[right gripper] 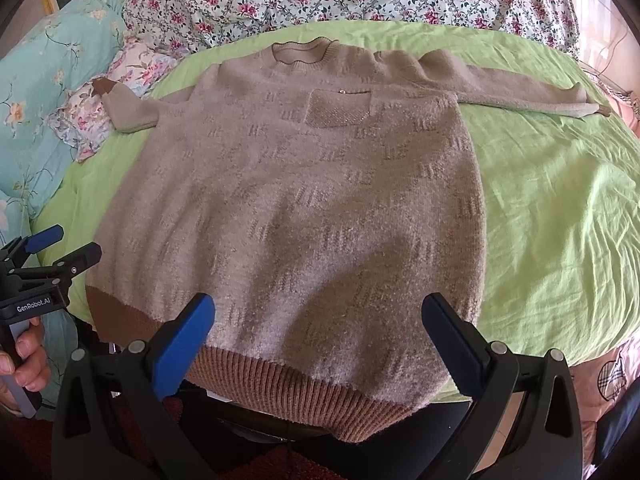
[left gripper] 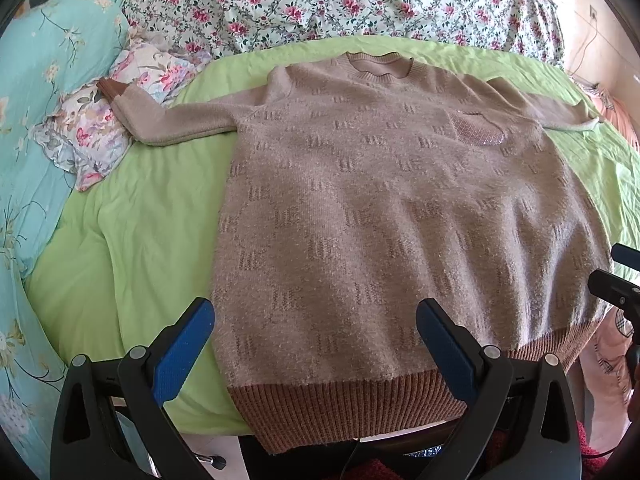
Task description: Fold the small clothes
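Observation:
A beige knit sweater [left gripper: 392, 208] with a brown ribbed hem [left gripper: 352, 412] lies flat, front up, on a green sheet [left gripper: 132, 248], sleeves spread out to both sides. It also shows in the right wrist view [right gripper: 304, 216], with its chest pocket [right gripper: 340, 110]. My left gripper [left gripper: 316, 344] is open and empty above the hem's left part. My right gripper [right gripper: 320, 340] is open and empty above the hem's right part. The left gripper [right gripper: 60, 246] also shows at the left edge of the right wrist view, held by a hand.
A floral quilt [left gripper: 340, 0] is bunched at the far side of the bed. A small floral pillow [left gripper: 100, 132] and a teal cover [left gripper: 36, 120] lie at the left, under the left sleeve's cuff. The hem hangs over the near bed edge.

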`<move>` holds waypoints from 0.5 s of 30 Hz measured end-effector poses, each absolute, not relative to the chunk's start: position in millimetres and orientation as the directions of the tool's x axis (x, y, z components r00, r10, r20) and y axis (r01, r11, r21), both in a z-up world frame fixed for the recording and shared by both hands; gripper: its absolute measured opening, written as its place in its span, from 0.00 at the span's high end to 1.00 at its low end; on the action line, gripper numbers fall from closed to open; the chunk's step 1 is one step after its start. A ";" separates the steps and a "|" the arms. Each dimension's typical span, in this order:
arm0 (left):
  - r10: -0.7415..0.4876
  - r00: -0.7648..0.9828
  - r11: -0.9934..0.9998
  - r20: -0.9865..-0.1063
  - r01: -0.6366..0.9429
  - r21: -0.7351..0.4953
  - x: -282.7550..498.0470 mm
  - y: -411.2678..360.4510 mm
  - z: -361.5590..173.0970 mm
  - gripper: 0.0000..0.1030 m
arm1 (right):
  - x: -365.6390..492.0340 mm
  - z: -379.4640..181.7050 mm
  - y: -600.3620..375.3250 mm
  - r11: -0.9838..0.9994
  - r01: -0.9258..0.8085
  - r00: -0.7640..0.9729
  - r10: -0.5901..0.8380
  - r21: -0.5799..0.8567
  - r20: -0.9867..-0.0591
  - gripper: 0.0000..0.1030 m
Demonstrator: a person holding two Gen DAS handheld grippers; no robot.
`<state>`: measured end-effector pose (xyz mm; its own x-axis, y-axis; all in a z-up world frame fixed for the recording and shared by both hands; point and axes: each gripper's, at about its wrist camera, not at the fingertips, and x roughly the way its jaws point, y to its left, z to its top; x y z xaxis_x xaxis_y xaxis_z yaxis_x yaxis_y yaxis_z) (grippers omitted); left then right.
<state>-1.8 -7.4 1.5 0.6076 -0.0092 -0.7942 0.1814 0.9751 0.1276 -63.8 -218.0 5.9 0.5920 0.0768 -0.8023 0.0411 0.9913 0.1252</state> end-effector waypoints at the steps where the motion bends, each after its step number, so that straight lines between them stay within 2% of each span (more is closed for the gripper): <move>1: -0.010 0.607 0.975 -0.794 0.182 0.127 -2.3 -7.3 1.8 0.02 | -64.1 5.9 -217.5 0.991 0.043 0.593 0.075 0.124 -0.802 0.00; 15: 0.014 0.583 0.971 -0.812 0.185 0.150 2.6 -8.4 2.3 0.02 | -63.3 6.9 -217.7 0.991 0.040 0.598 0.078 0.126 -0.798 0.00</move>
